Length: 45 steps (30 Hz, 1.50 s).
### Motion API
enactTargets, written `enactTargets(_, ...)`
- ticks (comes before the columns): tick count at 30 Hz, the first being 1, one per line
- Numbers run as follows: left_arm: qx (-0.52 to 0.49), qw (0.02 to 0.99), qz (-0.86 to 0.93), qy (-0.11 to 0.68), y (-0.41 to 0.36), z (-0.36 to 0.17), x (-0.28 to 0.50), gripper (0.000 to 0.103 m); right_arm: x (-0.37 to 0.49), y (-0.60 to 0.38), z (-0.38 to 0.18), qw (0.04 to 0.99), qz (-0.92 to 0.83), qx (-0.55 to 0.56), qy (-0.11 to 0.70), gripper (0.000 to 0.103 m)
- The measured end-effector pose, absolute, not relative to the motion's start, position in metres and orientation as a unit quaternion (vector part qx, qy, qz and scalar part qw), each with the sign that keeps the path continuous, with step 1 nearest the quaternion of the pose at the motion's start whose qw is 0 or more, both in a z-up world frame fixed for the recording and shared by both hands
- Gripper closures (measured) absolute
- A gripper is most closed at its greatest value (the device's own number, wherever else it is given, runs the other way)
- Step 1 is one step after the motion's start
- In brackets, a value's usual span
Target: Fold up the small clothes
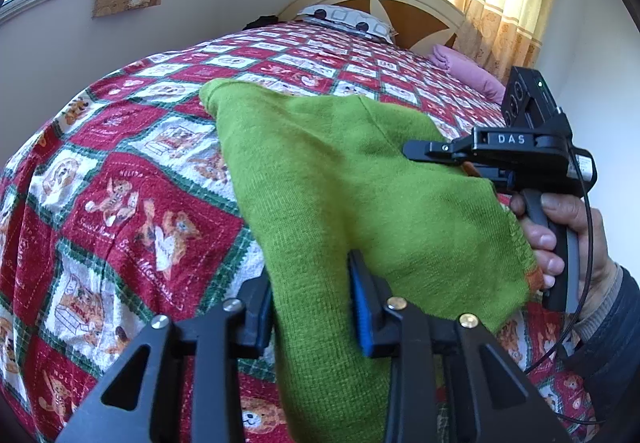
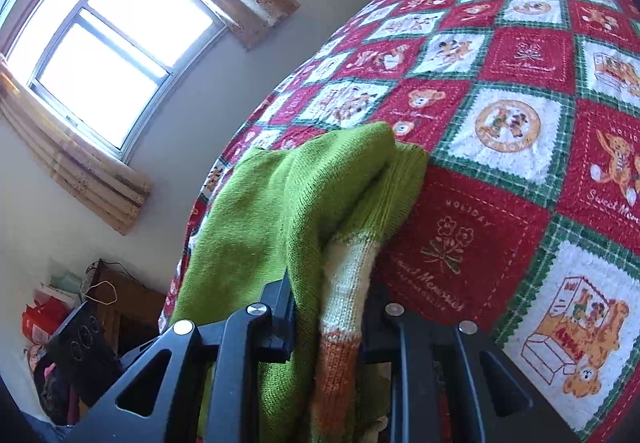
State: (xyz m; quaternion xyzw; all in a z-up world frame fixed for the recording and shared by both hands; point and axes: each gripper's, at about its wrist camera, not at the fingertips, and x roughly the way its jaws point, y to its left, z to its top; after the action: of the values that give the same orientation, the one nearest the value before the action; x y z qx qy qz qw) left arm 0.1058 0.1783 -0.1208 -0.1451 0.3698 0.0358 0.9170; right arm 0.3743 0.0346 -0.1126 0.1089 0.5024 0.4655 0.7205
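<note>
A small green knitted garment (image 1: 340,171) with a white and orange band hangs lifted over the bed. My left gripper (image 1: 310,307) is shut on its near edge; the cloth fills the gap between the blue pads (image 1: 362,311). My right gripper (image 1: 476,163) shows at the right of the left wrist view, shut on the opposite edge near the orange trim. In the right wrist view the garment (image 2: 280,211) is bunched between the right gripper's (image 2: 328,319) fingers, with the white and orange band (image 2: 340,307) running through the jaws.
A red, white and green teddy-bear quilt (image 1: 132,203) covers the bed. A patterned pillow (image 1: 352,19) and pink folded cloth (image 1: 468,71) lie by the headboard. Wall and window (image 2: 104,43) stand left of the bed; cluttered furniture (image 2: 80,331) stands below.
</note>
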Motion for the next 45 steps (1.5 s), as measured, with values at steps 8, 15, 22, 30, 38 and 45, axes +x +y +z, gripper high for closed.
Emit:
enactTargets(8, -0.143, 0.917, 0.050, 0.370, 0.178, -0.123, 0.104, 0.053, 0.378, 0.036, -0.122, 0.733, 0.446, 0.095, 0.505, 0.077)
enactTargets(15, -0.132, 0.919, 0.067, 0.365, 0.183, -0.129, 0.102, 0.029, 0.373, 0.038, -0.125, 0.745, 0.433, 0.065, 0.503, 0.074)
enactTargets(22, -0.122, 0.928, 0.087, 0.343, 0.187, -0.107, 0.094, 0.030, 0.367, 0.027, -0.114, 0.763, 0.425, 0.079, 0.481, 0.067)
enactTargets(30, -0.088, 0.945, 0.127, 0.288, 0.202, -0.079, 0.109, 0.015, 0.319, 0.010, -0.049, 0.784, 0.476, 0.086, 0.390, 0.059)
enactTargets(38, -0.100, 0.924, 0.128, 0.347, 0.207, -0.125, 0.126, 0.009, 0.286, 0.026, -0.092, 0.749, 0.472, 0.001, 0.464, 0.062)
enactTargets(45, -0.139, 0.921, 0.121, 0.343, 0.213, -0.131, 0.122, 0.002, 0.288, 0.015, -0.111, 0.746, 0.487, 0.031, 0.453, 0.067)
